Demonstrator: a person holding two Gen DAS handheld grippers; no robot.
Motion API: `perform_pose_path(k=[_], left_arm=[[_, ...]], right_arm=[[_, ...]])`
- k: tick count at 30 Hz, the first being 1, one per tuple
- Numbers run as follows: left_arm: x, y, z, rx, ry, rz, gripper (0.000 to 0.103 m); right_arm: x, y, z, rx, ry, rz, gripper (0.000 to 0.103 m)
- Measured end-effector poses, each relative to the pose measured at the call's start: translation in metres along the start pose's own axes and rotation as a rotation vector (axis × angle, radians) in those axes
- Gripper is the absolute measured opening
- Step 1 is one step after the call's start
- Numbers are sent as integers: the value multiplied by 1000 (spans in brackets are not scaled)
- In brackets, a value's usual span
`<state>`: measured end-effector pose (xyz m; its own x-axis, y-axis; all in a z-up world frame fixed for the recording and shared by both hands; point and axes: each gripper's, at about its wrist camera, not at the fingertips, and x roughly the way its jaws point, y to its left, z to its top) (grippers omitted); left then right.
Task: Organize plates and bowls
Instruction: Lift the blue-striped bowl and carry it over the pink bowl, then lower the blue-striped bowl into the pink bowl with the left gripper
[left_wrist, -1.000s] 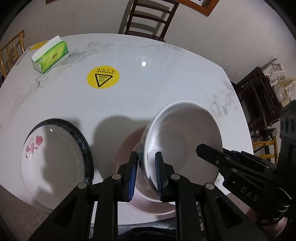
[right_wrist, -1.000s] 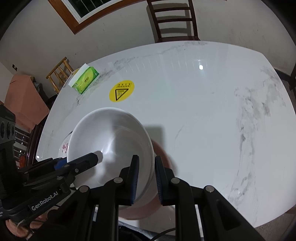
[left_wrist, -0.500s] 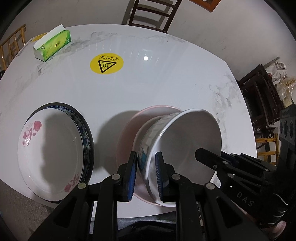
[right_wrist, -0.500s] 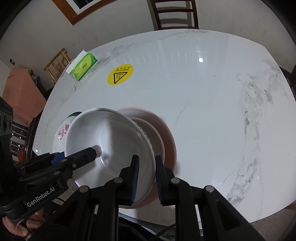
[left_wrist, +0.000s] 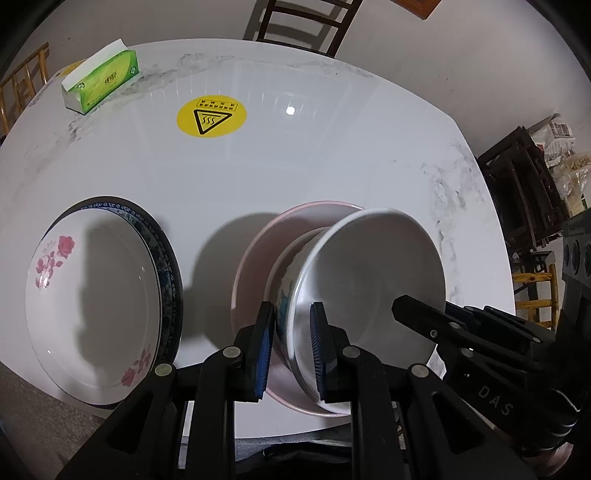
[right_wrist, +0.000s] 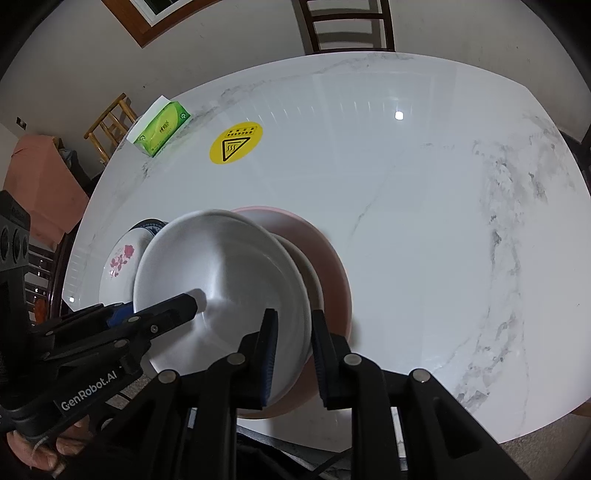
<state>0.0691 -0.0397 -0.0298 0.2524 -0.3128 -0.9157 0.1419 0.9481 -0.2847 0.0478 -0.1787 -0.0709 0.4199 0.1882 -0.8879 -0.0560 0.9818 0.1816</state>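
Right now we read "GenRobot.AI" in white on the left tongs (right_wrist: 162, 314) as seen from the right wrist, and "DAS" on the right tongs (left_wrist: 413, 314) as seen from the left wrist. Our left tongs (left_wrist: 291, 332) pinch the near rim of the white bowl (left_wrist: 373, 280), blue ribbed pads pressing both sides, the jaws only a little apart. Our right tongs (right_wrist: 293, 339) straddle the opposite rim of the same bowl (right_wrist: 221, 273); their jaws have just been opening slightly, and a thin gap shows beside the outer pad, so the rim sits between them without a firm squeeze.

Between both tongs the bowl is smooth and glossy inside, with a blue-green printed pattern on its outer wall, and it sits tilted in a second pale bowl nested in a wide pink bowl (left_wrist: 258, 258) resting on the desk (left_wrist: 332, 155), a polished white marble-look slab with grey veins.

Left of the left tongs lies a shallow white plate with red roses (left_wrist: 92, 310) stacked on a blue-patterned plate (left_wrist: 168, 266).

Ahead of the tongs a round yellow sticker (left_wrist: 211, 116) carries a triangle with wavy heat lines and unreadable small print. Farther left stands a green tissue box (left_wrist: 101, 83); its lettering is too small to read.
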Motion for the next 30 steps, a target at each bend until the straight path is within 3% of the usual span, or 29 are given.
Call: perform_pose_path(k=[30], left_arm=[[-2, 3, 3, 8, -39, 1, 17]], right_arm=[[0, -4, 0, 23, -12, 0, 24]])
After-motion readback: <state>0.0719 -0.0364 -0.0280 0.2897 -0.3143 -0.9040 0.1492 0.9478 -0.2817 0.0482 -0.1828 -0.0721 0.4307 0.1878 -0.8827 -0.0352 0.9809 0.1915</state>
